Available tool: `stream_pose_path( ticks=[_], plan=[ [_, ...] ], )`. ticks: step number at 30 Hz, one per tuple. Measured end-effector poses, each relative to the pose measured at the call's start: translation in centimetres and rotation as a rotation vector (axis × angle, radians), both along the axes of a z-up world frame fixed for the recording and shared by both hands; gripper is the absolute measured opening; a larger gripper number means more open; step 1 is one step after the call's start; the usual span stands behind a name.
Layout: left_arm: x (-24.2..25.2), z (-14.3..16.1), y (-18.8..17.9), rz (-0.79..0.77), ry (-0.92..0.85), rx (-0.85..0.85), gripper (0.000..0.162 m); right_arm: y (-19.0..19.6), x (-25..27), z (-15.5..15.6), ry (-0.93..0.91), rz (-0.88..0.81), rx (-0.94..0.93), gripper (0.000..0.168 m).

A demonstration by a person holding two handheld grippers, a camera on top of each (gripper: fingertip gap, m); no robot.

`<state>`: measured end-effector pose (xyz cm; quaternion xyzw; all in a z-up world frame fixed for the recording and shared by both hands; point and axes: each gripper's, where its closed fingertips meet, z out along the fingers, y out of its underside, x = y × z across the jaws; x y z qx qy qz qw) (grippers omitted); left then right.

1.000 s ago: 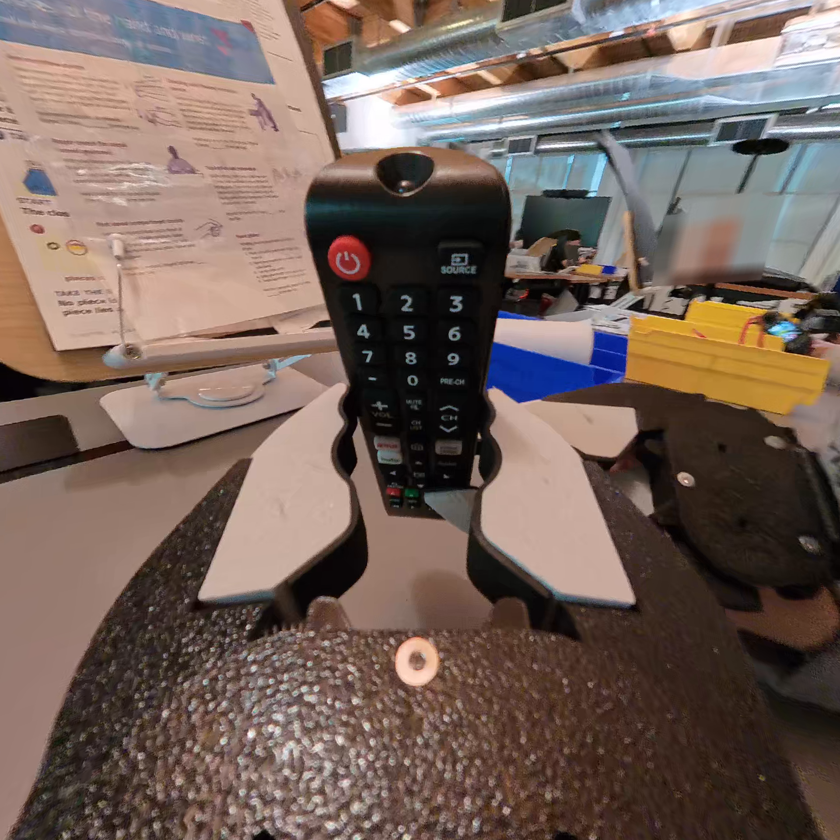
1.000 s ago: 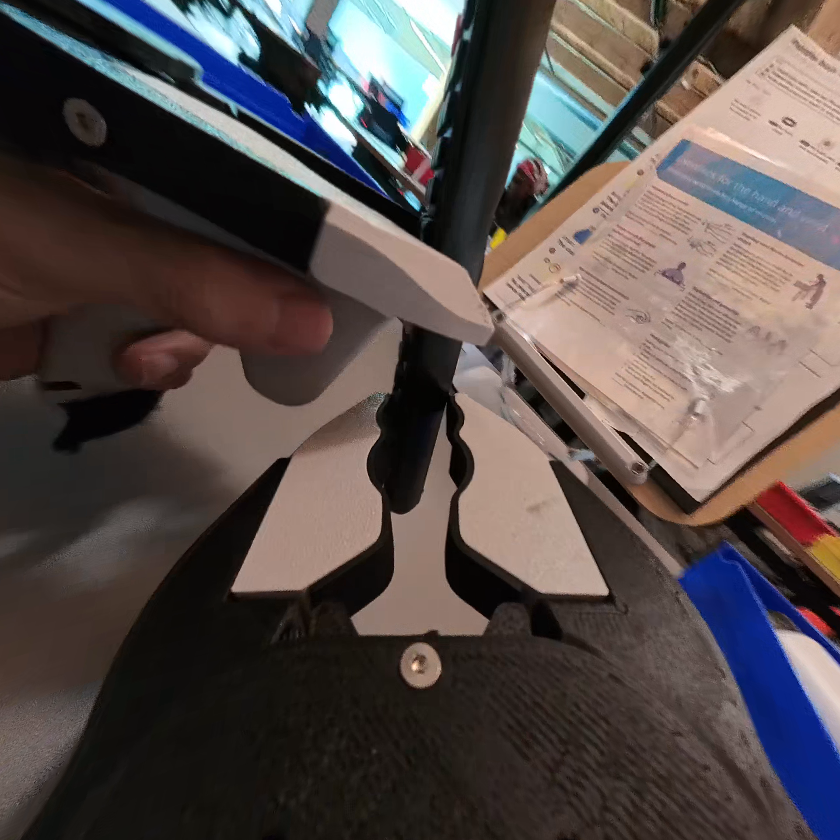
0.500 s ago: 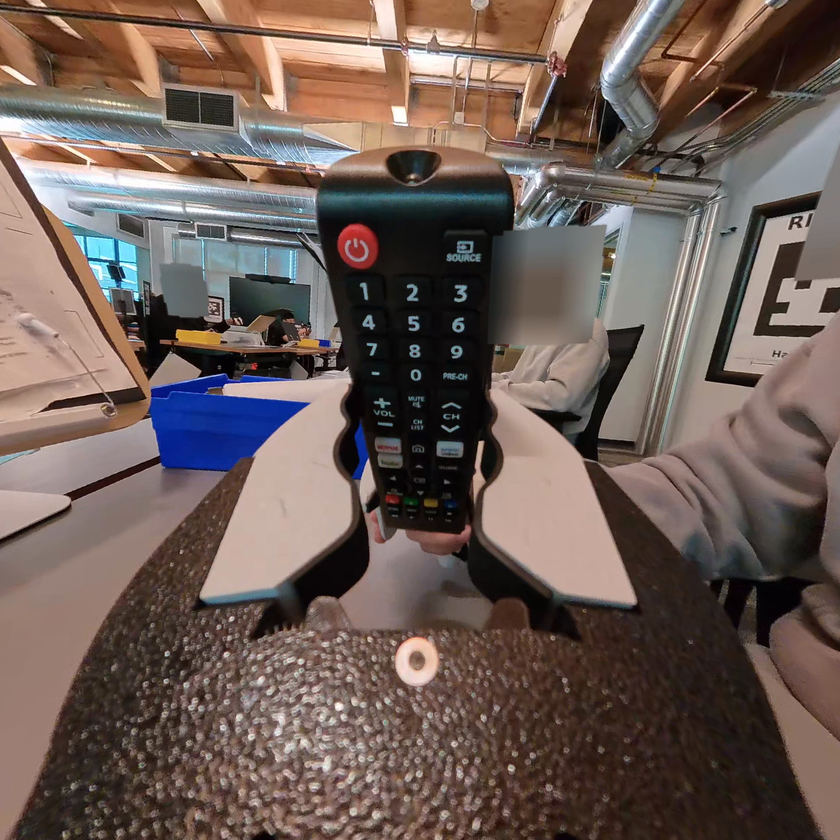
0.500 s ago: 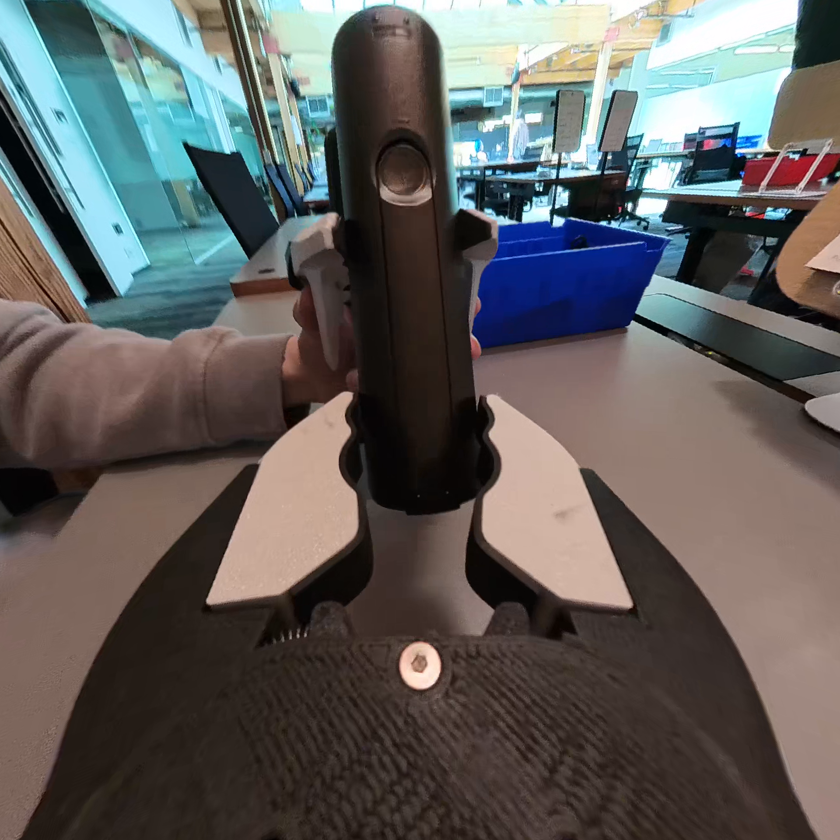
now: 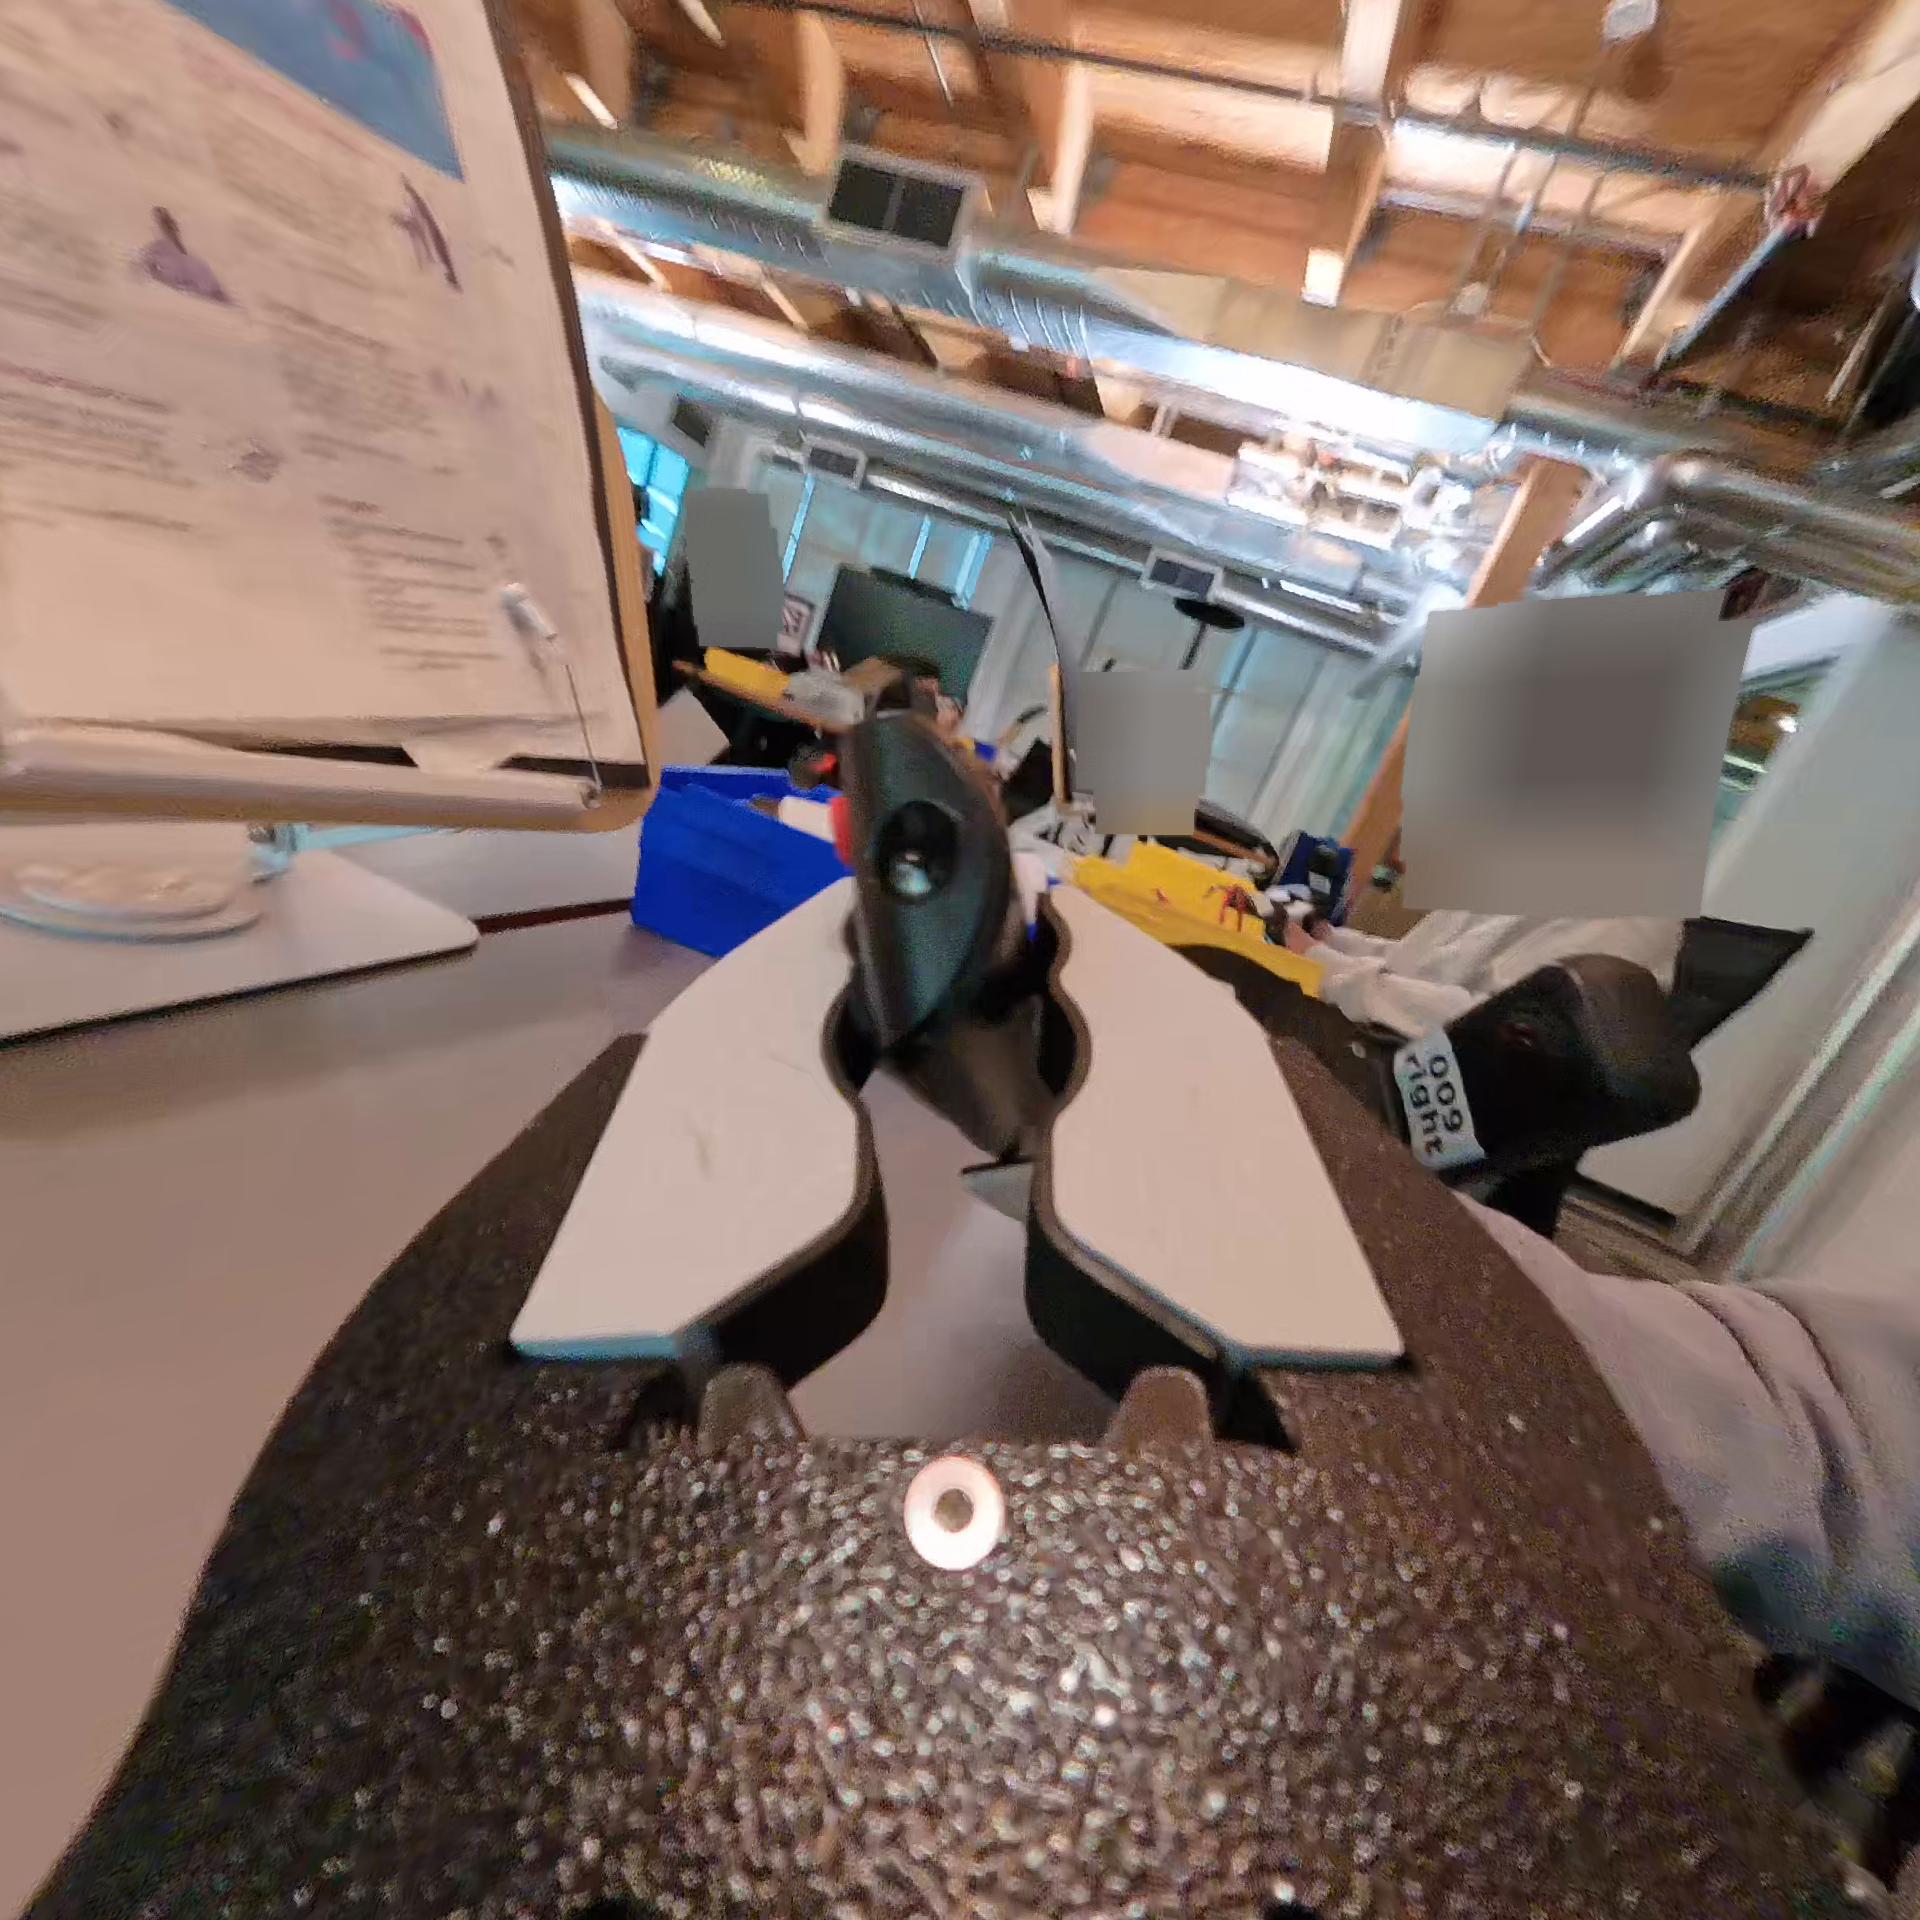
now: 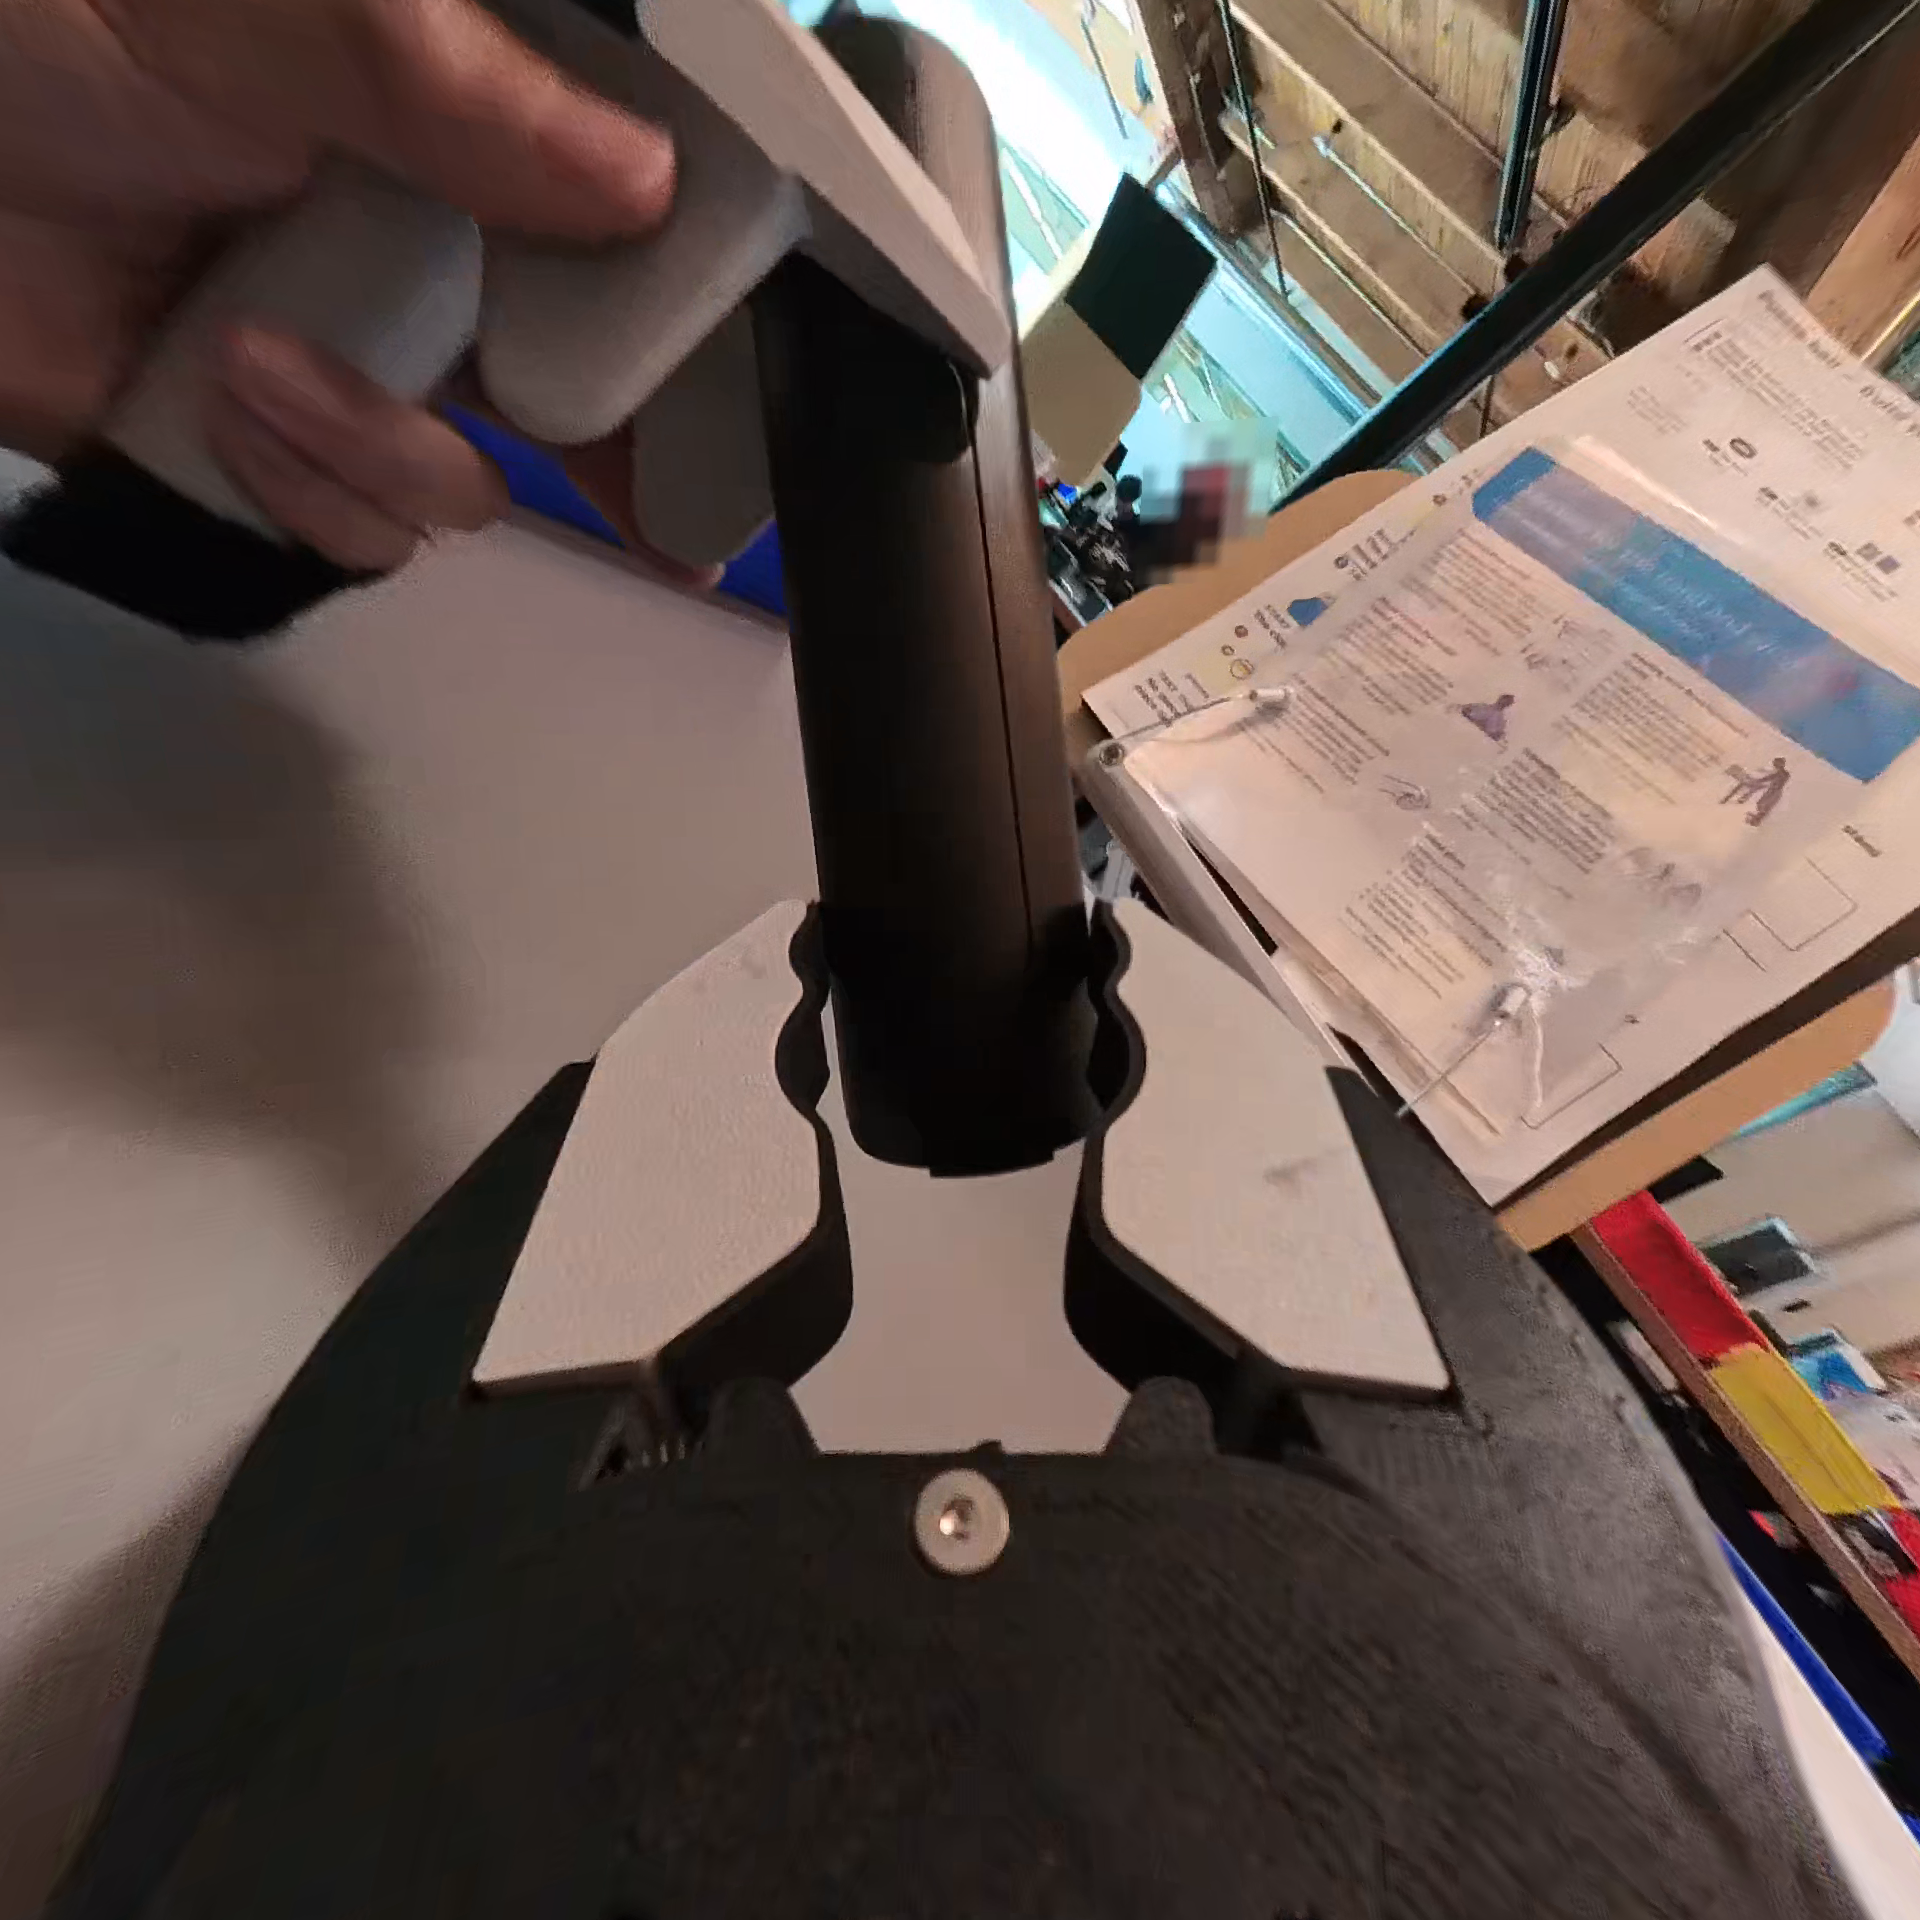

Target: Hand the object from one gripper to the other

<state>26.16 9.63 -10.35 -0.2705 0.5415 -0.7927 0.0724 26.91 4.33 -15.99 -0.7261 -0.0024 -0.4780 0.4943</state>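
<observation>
Now mid-handover, up in the air: remote point(image 6: 925, 727) clamped at its lower end in right gripper point(image 6: 958, 935), held out lengthwise so the far end is reachable; left gripper point(image 5: 940, 925) narrowed around that end, gripping or just framing, cannot tell.

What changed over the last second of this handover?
In the left wrist view the remote swung from buttons-forward to end-on at the left gripper fingertips. Its fingers now stand closer together; whether they still grip is unclear. The right gripper stays shut on the remote's lower end.
</observation>
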Motion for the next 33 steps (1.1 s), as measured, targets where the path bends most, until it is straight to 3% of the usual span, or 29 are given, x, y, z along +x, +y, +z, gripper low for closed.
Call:
stream_pose_path(
  ticks=[3,5,10,14,16,20,26,31,33],
  plan=[
    [-0.3,-0.3,-0.3,-0.025,-0.014,0.024,0.025,0.3,-0.2,-1.0,0.071,0.053,0.007,0.047],
    [-0.3,-0.5,-0.4,-0.028,-0.029,0.045,0.024,0.6,-1.1,-0.3,0.194,0.166,0.145,0.058],
    [-2.9,1.7,-0.5,-0.135,-0.209,-0.019,0.024,0.4,-2.8,1.5,0.549,0.419,0.403,0.065],
    [-4.9,2.3,-0.9,-0.210,-0.331,-0.004,0.025,0.6,-5.1,2.4,0.631,0.614,0.458,0.038],
    [-4.7,2.8,-0.5,-0.209,-0.307,-0.047,0.026,0.8,-6.0,2.3,0.617,0.666,0.397,0.030],
    [-3.4,2.7,0.2,-0.139,-0.232,-0.126,0.037,1.1,-5.2,2.0,0.394,0.529,0.291,0.027],
    [-0.3,1.7,1.1,-0.044,0.001,-0.150,0.075,0.6,-2.8,1.6,-0.306,0.138,-0.115,0.025],
    [0.5,0.5,1.0,-0.093,0.136,-0.191,0.084,-0.1,-1.7,2.8,-0.430,-0.021,-0.141,0.024],
    [0.1,0.3,0.6,-0.138,0.142,-0.205,0.078,-0.3,-1.5,2.9,-0.403,-0.021,-0.108,0.024]
  ],
)
